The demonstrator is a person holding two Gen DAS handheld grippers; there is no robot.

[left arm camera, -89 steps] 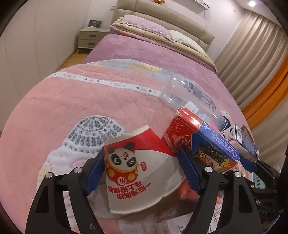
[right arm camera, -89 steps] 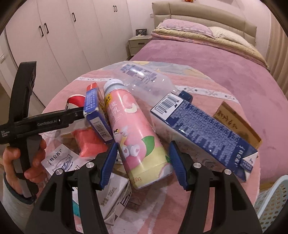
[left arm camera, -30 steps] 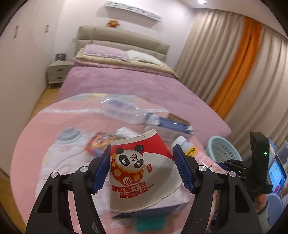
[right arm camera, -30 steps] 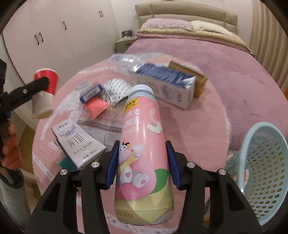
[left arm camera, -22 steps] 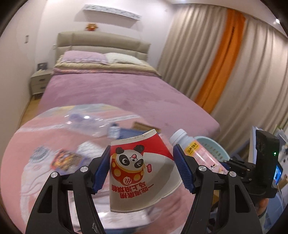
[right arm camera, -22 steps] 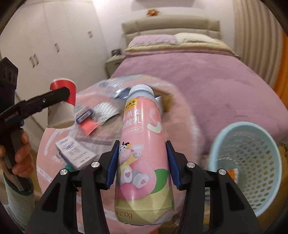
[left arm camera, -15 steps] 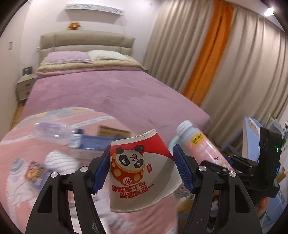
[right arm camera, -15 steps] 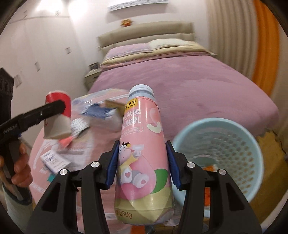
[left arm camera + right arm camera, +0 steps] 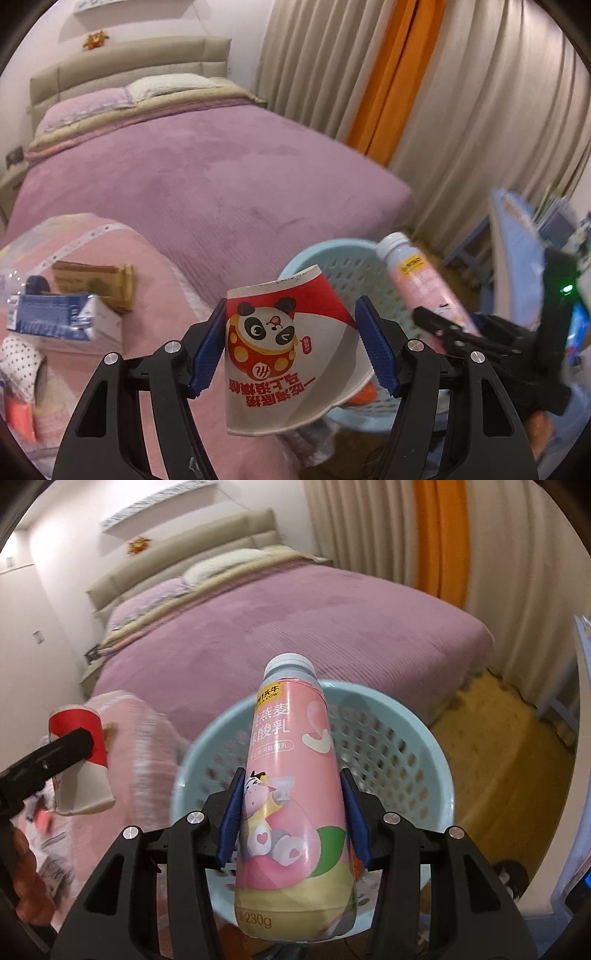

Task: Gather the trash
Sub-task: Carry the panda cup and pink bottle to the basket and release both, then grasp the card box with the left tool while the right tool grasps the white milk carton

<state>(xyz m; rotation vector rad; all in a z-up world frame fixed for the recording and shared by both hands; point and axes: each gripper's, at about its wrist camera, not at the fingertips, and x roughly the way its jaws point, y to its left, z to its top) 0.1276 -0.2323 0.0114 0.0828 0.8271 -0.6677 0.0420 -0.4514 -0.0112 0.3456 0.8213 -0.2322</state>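
Observation:
My left gripper [image 9: 291, 347] is shut on a crushed red and white paper cup with a panda print [image 9: 288, 354], held in the air beside the light blue mesh basket [image 9: 343, 262]. My right gripper [image 9: 293, 816] is shut on a pink yogurt bottle [image 9: 291, 801], held over the basket's opening [image 9: 417, 753]. The bottle also shows in the left wrist view [image 9: 421, 280], and the cup in the right wrist view [image 9: 79, 760].
Several cartons and wrappers lie on the pink blanket [image 9: 155, 280] at left, among them a blue milk carton [image 9: 62, 321] and a brown box [image 9: 96, 280]. A purple bed [image 9: 207, 173] lies behind. Beige and orange curtains [image 9: 399, 74] hang at right.
Both grippers have swung right, away from the trash pile on the pink blanket, carrying the cup and the bottle. The basket has come into view under the bottle.

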